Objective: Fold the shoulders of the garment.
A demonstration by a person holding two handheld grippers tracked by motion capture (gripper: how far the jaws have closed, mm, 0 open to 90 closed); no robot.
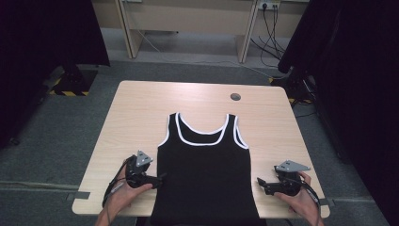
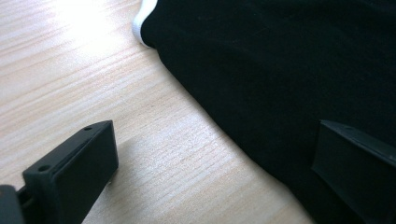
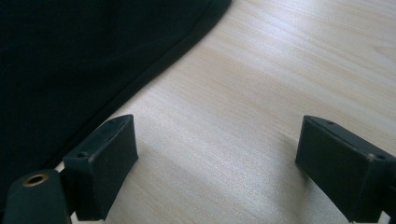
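— What's the garment like?
— A black tank top (image 1: 203, 169), matte knit with white trim, spread flat on the near half of a pale woodgrain table (image 1: 141, 108).
— Grippers?
— The left gripper (image 1: 160, 179) and right gripper (image 1: 259, 181) flank it, jaws spread, empty. Grey carpet around.

Tank top (image 1: 202, 174) hem runs off the bottom edge of the high view, so its lower end can't be seen; in the left gripper view its black cloth is cut by the top and right edges, with just a scrap of white trim (image 2: 140, 23) showing. Both forearms are cropped at the bottom of the high view. The small dark round spot (image 1: 235, 97) on the surface (image 1: 141, 113) is too small to identify.
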